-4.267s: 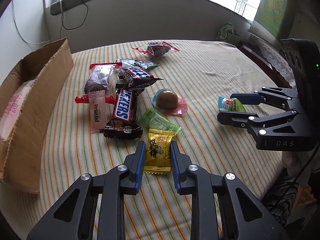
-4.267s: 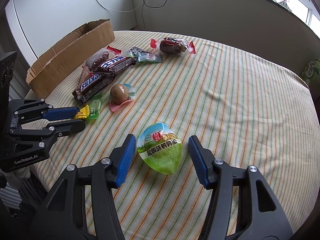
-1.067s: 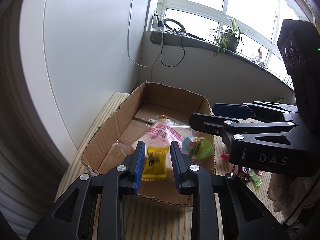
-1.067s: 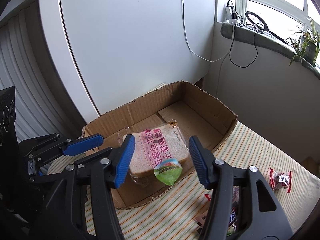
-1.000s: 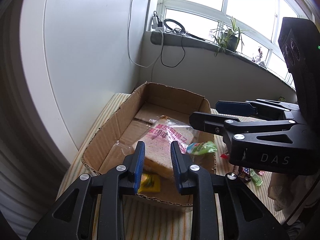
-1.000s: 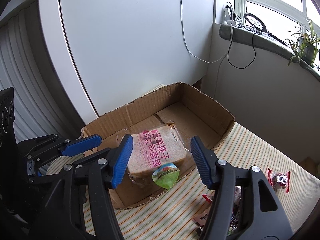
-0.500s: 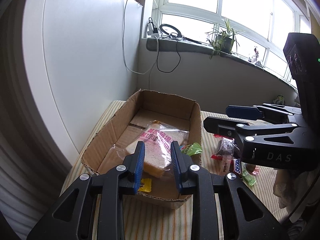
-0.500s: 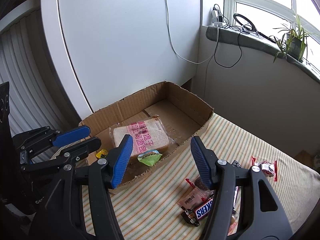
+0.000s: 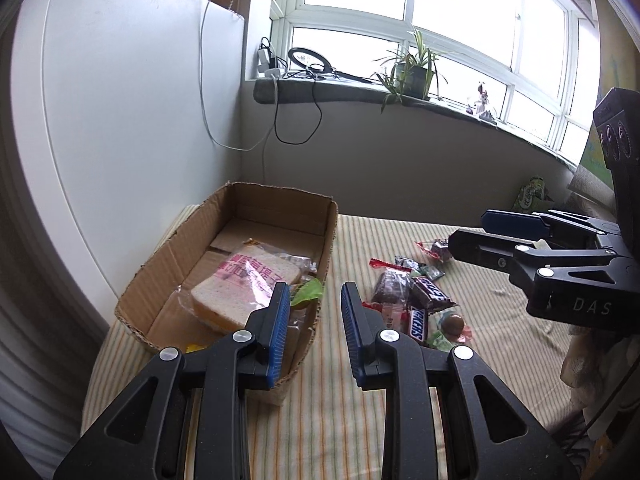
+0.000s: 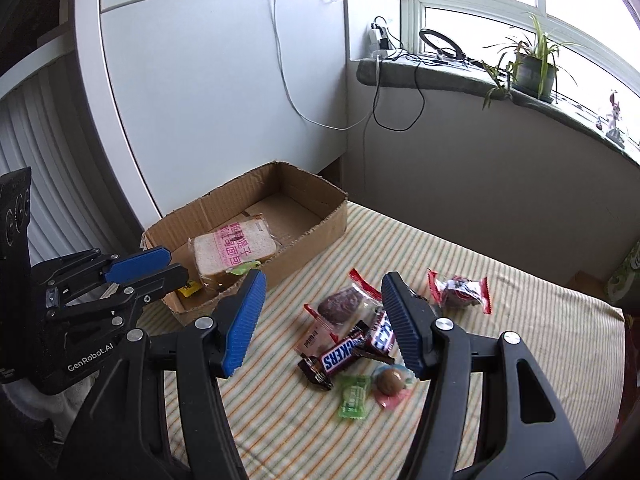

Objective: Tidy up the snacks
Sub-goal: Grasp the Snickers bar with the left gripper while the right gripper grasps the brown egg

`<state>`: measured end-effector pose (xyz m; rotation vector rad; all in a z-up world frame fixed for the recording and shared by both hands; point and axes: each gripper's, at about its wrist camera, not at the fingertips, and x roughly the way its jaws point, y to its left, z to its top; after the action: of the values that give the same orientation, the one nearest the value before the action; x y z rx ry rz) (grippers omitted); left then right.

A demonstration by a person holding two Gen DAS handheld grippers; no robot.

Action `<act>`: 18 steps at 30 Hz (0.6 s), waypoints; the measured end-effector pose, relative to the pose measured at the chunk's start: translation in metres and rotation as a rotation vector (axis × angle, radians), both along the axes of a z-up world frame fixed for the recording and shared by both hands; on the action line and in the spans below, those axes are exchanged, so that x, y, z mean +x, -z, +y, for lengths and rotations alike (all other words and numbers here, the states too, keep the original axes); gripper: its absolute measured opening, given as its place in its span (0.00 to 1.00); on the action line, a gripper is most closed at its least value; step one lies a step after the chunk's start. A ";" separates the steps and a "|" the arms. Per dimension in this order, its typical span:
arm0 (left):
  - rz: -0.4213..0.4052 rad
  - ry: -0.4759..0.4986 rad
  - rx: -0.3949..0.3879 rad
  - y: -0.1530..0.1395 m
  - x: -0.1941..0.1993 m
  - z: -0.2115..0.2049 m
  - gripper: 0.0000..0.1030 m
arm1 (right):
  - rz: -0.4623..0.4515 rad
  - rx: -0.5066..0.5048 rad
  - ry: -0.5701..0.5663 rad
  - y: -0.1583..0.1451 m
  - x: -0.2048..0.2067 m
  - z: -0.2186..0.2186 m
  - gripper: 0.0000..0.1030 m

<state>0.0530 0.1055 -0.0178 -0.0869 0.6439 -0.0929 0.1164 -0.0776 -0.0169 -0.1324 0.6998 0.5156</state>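
Note:
The cardboard box holds a wrapped bread slice, a green egg packet and a yellow candy. My left gripper hovers over the box's near right corner, jaws slightly apart with nothing between them. My right gripper is open and empty above the snack pile. In that pile lie a Snickers bar, a green candy and a brown egg in a clear wrapper.
The striped tablecloth also carries a red-ended cake packet, a second dark cake packet and a pink sachet. A white wall panel stands behind the box. The windowsill holds cables and a plant.
The yellow candy and the green packet have dropped into the box. Both grippers then drew back and to the right, so the snack pile has come into view.

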 end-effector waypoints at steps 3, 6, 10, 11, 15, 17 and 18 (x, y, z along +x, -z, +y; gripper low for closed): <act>0.019 0.022 -0.017 0.004 -0.003 -0.010 0.24 | 0.014 0.016 0.043 0.000 -0.004 -0.027 0.63; 0.046 0.050 -0.033 0.010 -0.002 -0.020 0.24 | 0.024 0.010 0.091 0.004 -0.009 -0.054 0.65; 0.094 0.090 -0.060 0.024 0.004 -0.033 0.24 | 0.062 -0.006 0.133 0.024 -0.013 -0.083 0.65; 0.111 0.098 -0.065 0.028 0.005 -0.038 0.24 | 0.080 -0.010 0.141 0.032 -0.012 -0.090 0.65; 0.161 0.147 -0.073 0.043 0.015 -0.059 0.24 | 0.158 -0.005 0.161 0.061 -0.007 -0.107 0.65; 0.184 0.174 -0.073 0.050 0.022 -0.070 0.24 | 0.184 0.002 0.158 0.072 -0.004 -0.109 0.65; 0.197 0.184 -0.071 0.054 0.026 -0.075 0.24 | 0.194 0.004 0.152 0.077 -0.003 -0.108 0.65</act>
<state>0.0788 0.0303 -0.0716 -0.1059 0.8446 -0.2878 0.1137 -0.1860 -0.0940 -0.0250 0.8906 0.3874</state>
